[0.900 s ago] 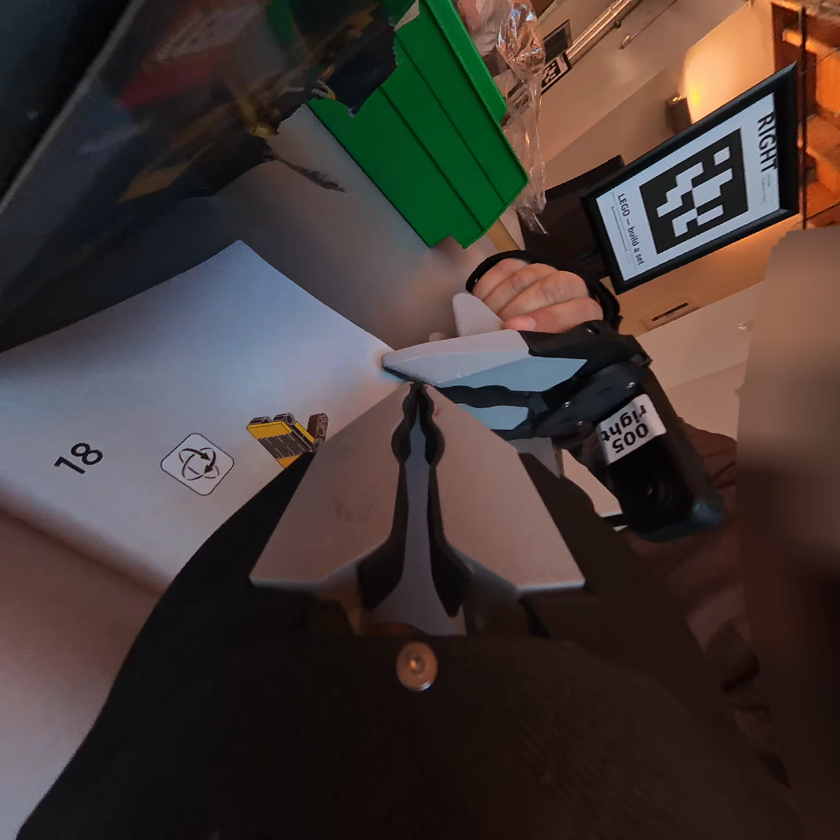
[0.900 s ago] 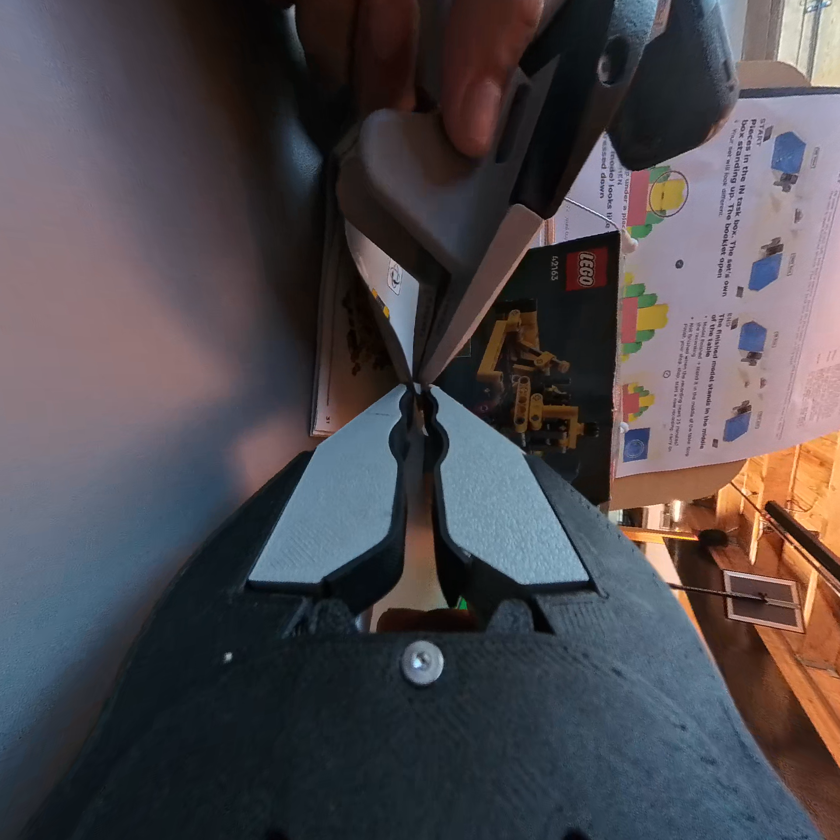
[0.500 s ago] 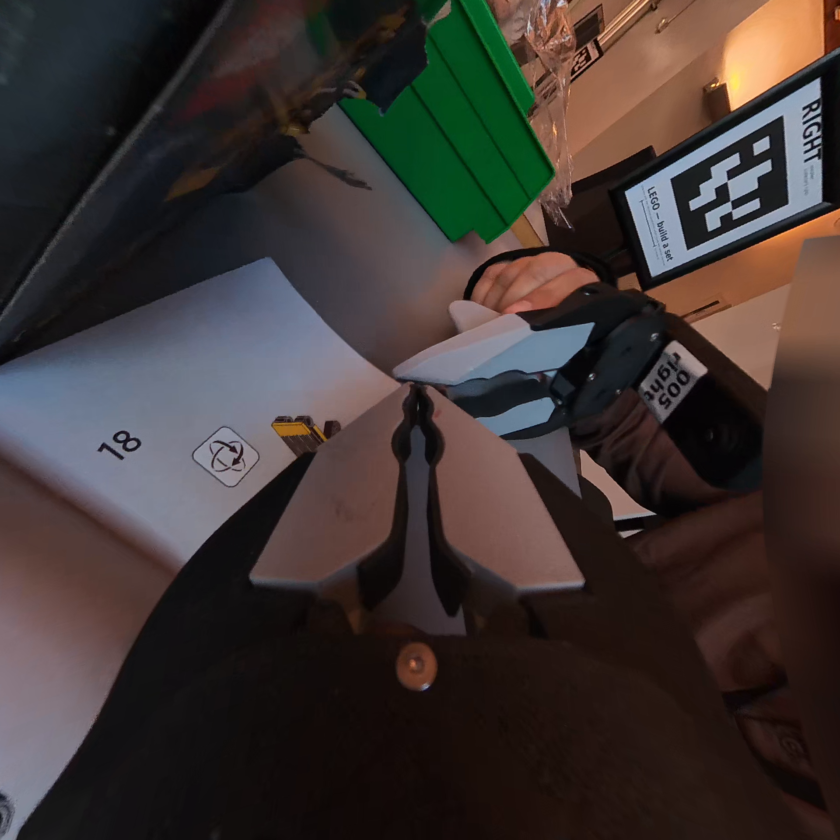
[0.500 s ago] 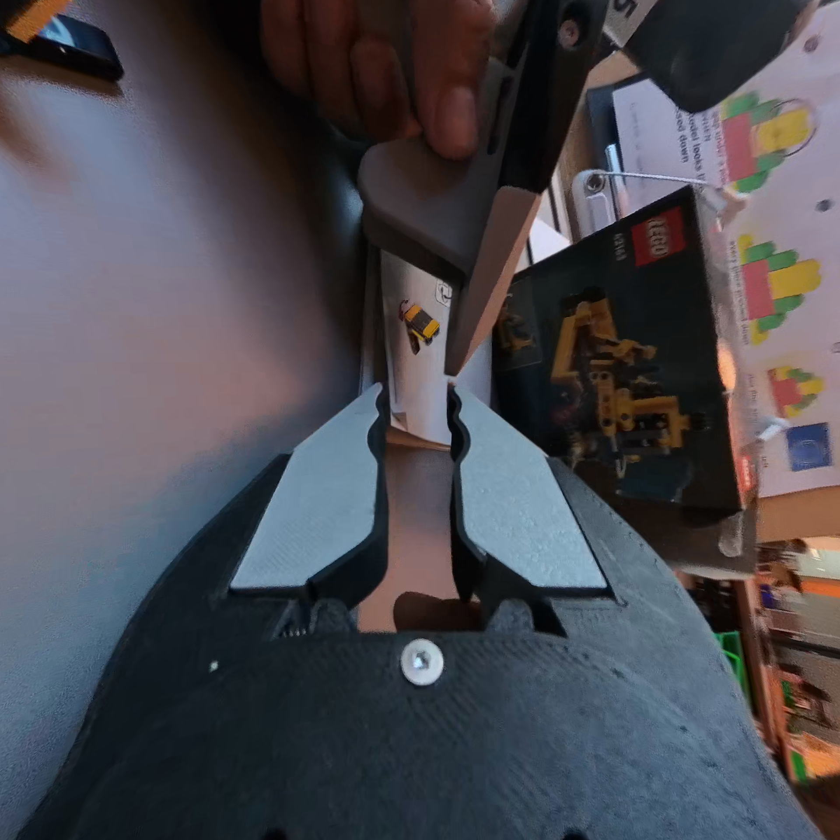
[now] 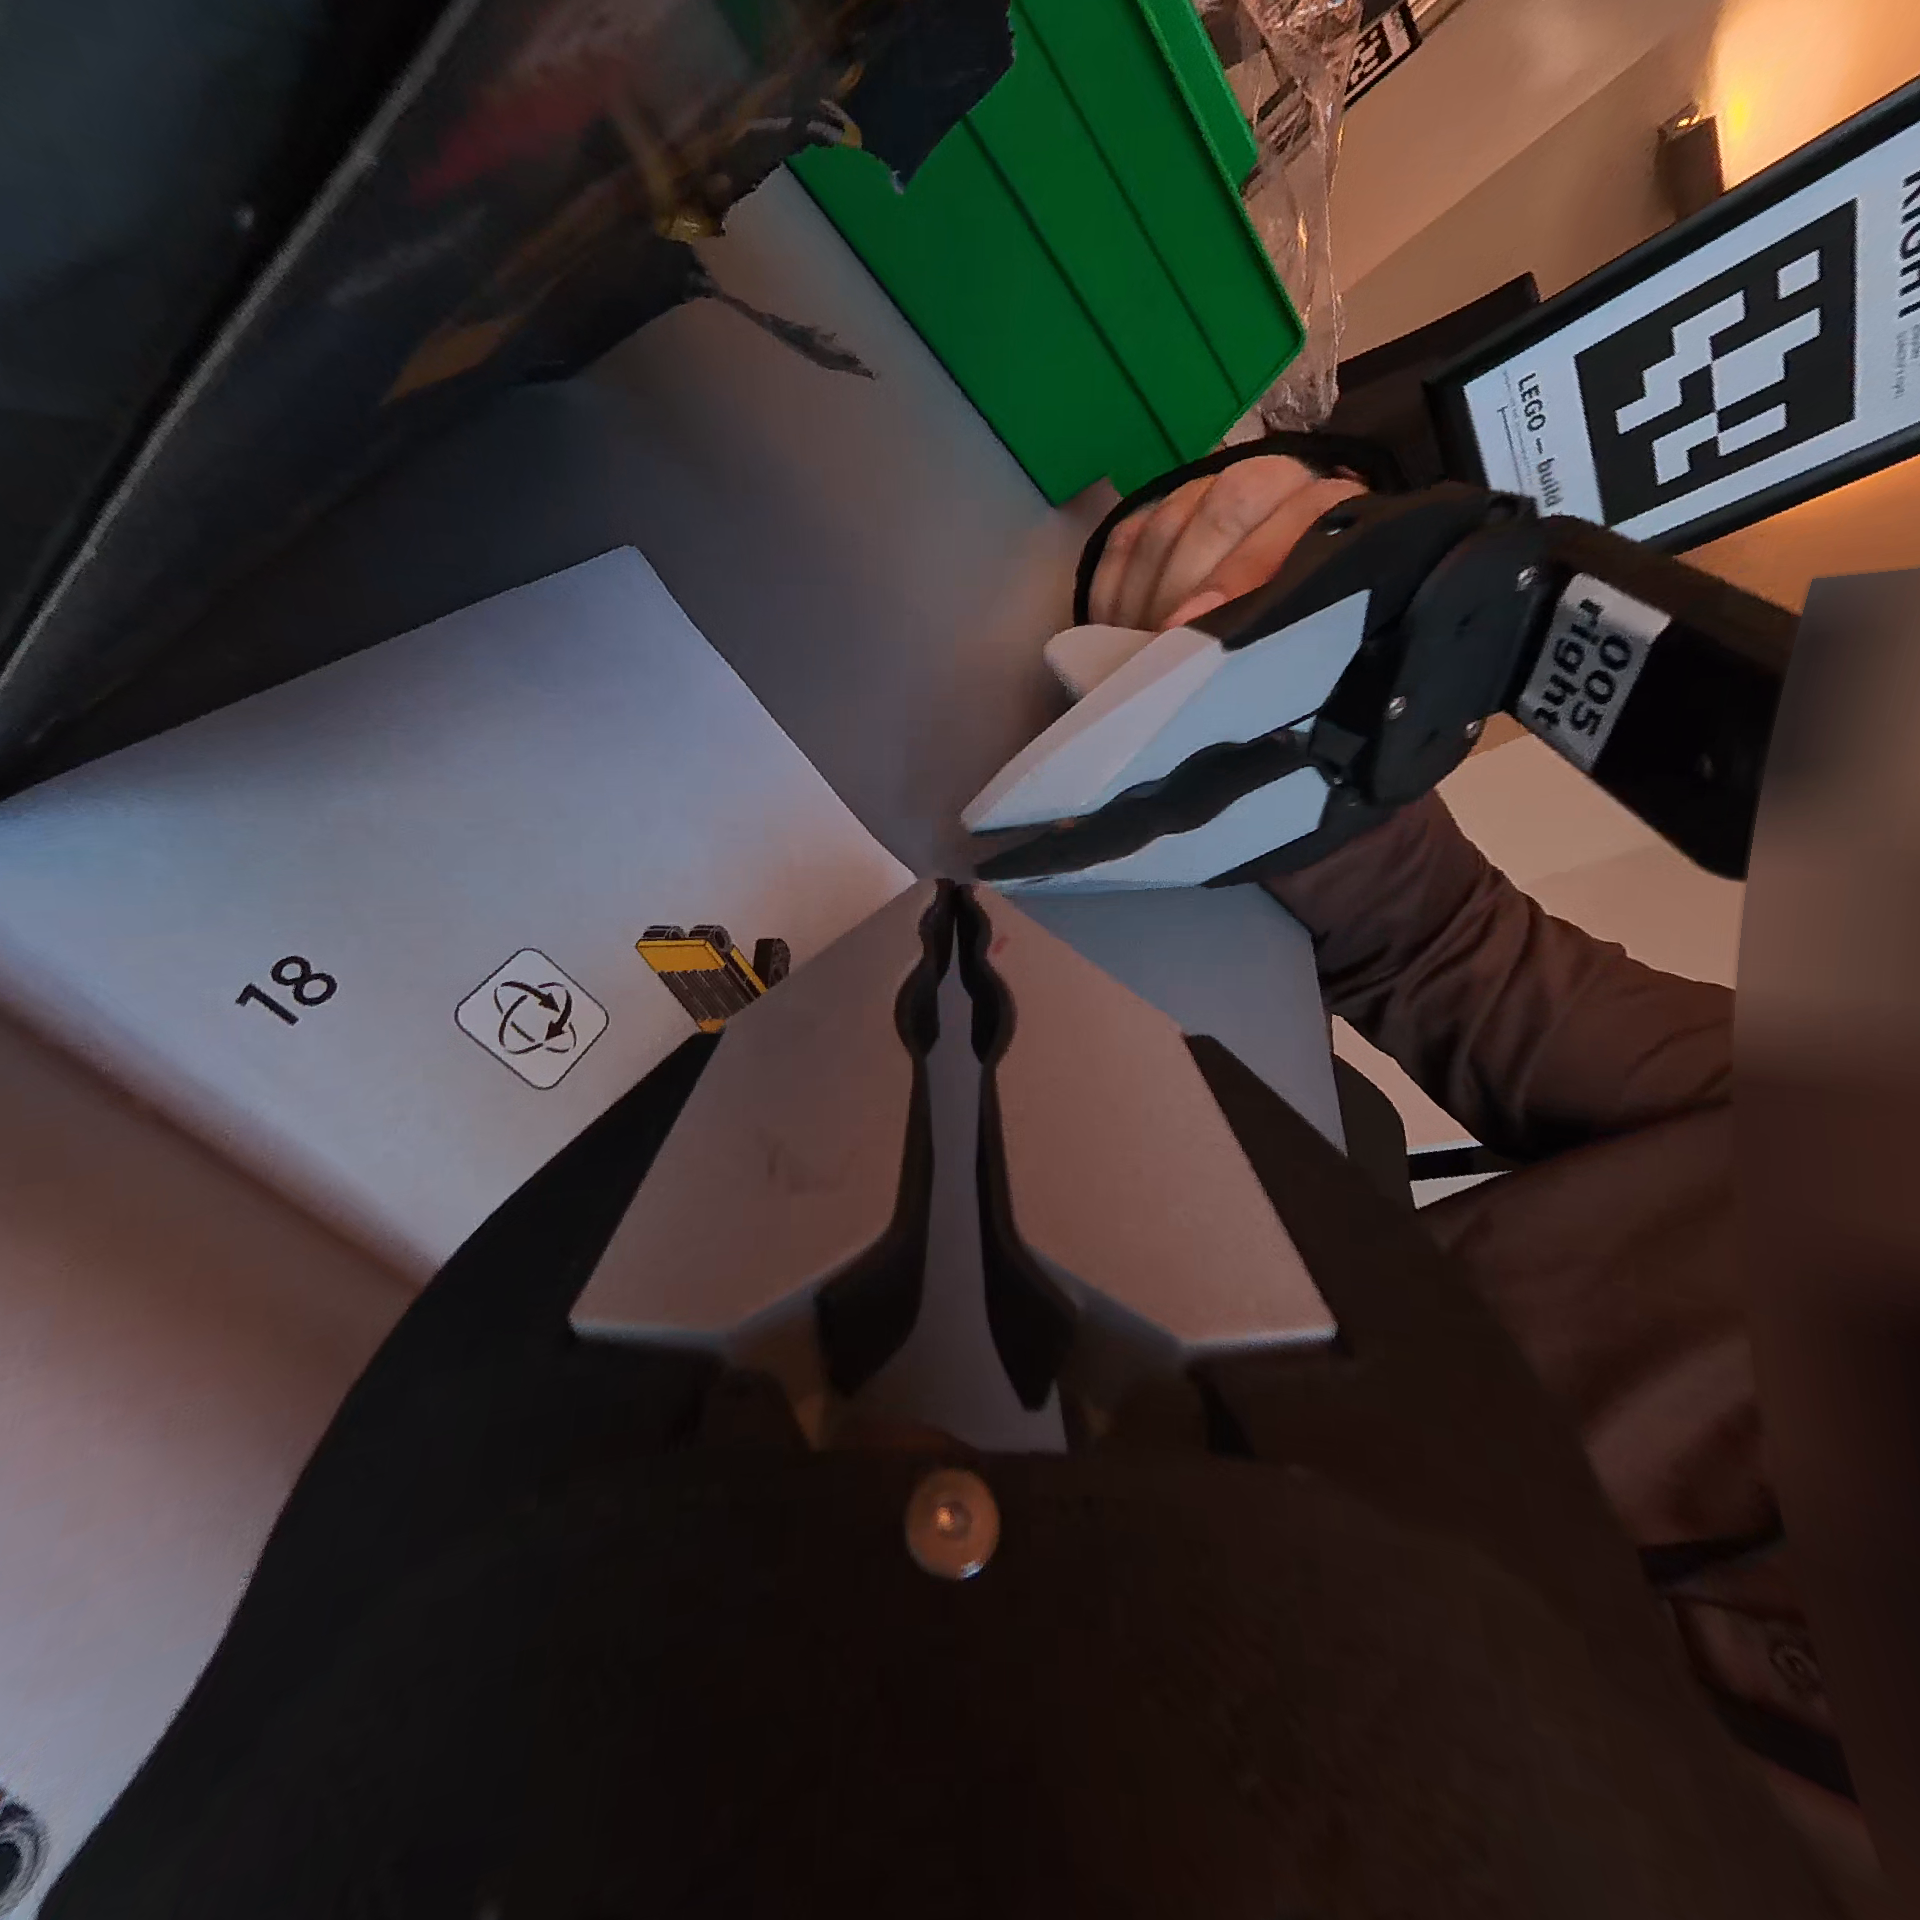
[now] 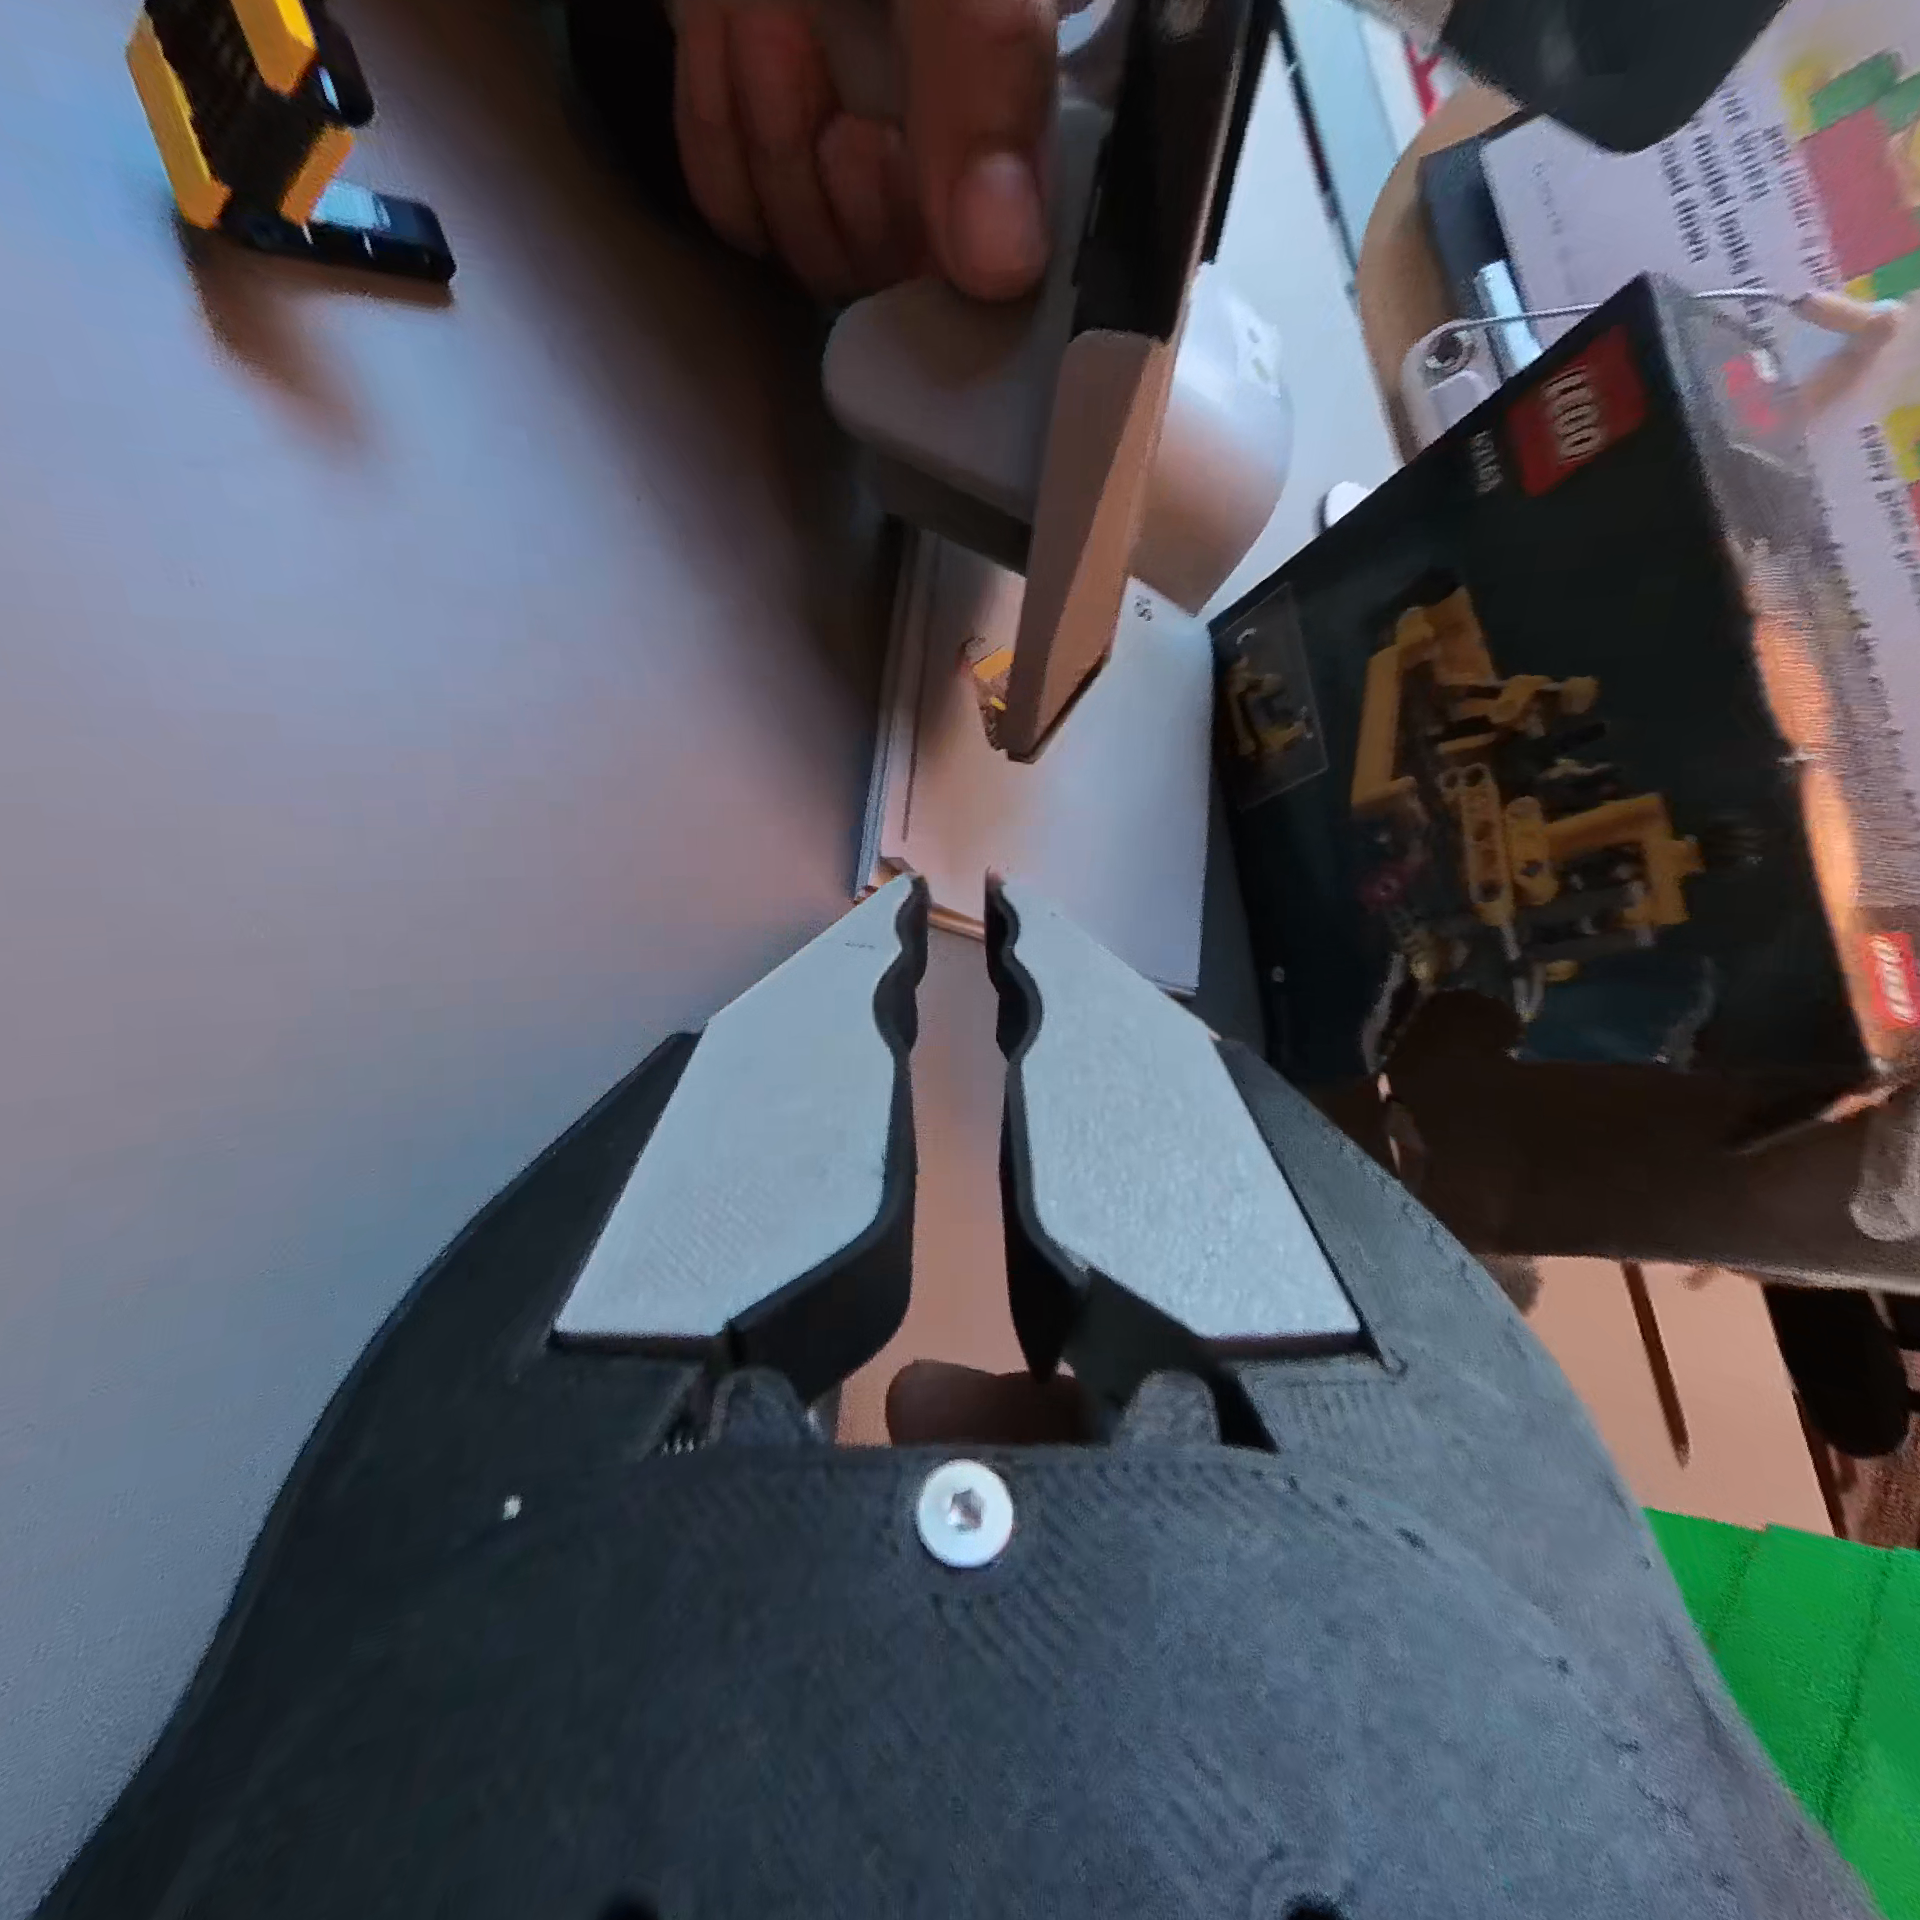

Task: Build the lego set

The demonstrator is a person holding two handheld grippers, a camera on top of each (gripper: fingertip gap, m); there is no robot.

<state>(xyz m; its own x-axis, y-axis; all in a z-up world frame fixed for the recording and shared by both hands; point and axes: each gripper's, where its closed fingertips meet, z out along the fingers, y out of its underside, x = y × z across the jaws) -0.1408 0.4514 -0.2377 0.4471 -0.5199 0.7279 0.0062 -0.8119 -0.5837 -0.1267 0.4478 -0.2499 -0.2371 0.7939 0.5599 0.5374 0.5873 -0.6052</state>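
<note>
Left gripper: grey wedge fingers pressed together, tips on smooth white page of open booklet; whether paper is pinched between them, cannot tell. Right gripper: narrow gap between wavy black-edged fingers, nothing held, tips just off booklet's near corner. Booklet lies flat on matte grey table, touching glossy dark cardboard box on its right. Small blocky yellow-black lego piece far left on table, blurred. Ribbed green plastic bin beyond booklet.
</note>
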